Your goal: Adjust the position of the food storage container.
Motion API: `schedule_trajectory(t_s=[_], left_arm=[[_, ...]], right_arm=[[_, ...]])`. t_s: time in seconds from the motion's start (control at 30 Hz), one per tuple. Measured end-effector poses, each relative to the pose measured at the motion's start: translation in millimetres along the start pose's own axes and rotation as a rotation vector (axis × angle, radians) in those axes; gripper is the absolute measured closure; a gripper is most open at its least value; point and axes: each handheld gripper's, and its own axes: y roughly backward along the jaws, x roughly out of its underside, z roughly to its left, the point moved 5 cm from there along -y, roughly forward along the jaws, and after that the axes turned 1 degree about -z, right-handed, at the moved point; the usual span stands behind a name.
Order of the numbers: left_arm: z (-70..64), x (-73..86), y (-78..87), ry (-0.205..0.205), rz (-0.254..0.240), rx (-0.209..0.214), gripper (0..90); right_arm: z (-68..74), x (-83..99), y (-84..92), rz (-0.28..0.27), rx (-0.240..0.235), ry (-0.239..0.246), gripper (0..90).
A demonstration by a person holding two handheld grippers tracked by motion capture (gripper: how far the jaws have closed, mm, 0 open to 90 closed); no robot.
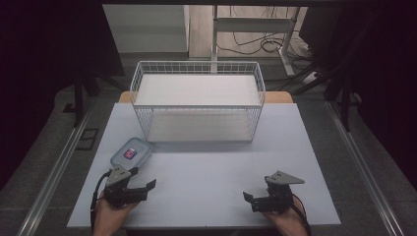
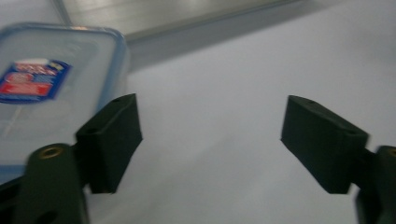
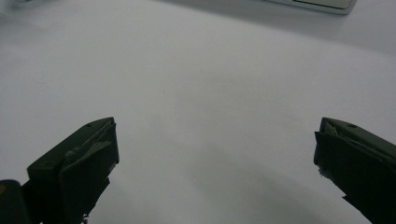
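A clear flat plastic container with a blue-rimmed lid and a red and blue label [image 1: 130, 153] lies on the white table [image 1: 206, 167] at the left, just in front of the wire basket. My left gripper [image 1: 142, 183] sits right behind it, near the table's front edge, open and empty. In the left gripper view the container [image 2: 51, 88] lies just past the left finger [image 2: 112, 140]. My right gripper [image 1: 247, 197] rests at the front right, open, with bare table between its fingers [image 3: 79, 163].
A white wire basket [image 1: 197, 101] with a shelf inside stands at the back middle of the table. Metal rails run along both sides of the table. A desk frame and cables lie on the floor beyond.
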Motion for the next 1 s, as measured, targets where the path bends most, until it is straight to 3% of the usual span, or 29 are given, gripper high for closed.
schedule_trajectory(t_s=[0.07,0.3,0.4,0.63,0.73,1.0], left_arm=[[6.2,-4.2,1.6,0.021,-0.016,0.009,30.5],[33.2,-20.9,3.7,0.094,-0.044,-0.04,51.1],[43.9,-22.7,4.1,0.101,-0.026,-0.073,63.3],[66.8,-29.3,2.4,0.12,-0.028,-0.095,89.1],[72.9,-31.7,1.0,0.12,-0.032,-0.092,90.0],[99.8,-39.0,-9.1,0.121,-0.038,-0.138,90.0]], right_arm=[[0.3,-0.5,-0.1,0.0,0.001,0.007,0.9],[-1.1,-1.8,0.8,-0.006,0.009,0.002,5.1],[-2.0,-2.4,1.1,-0.011,0.007,0.0,6.1],[-3.0,-1.4,1.0,0.005,0.021,0.022,7.7],[-3.4,-1.3,0.9,0.007,0.022,0.02,7.9],[-3.5,-1.2,0.5,0.01,0.026,0.026,8.6]])
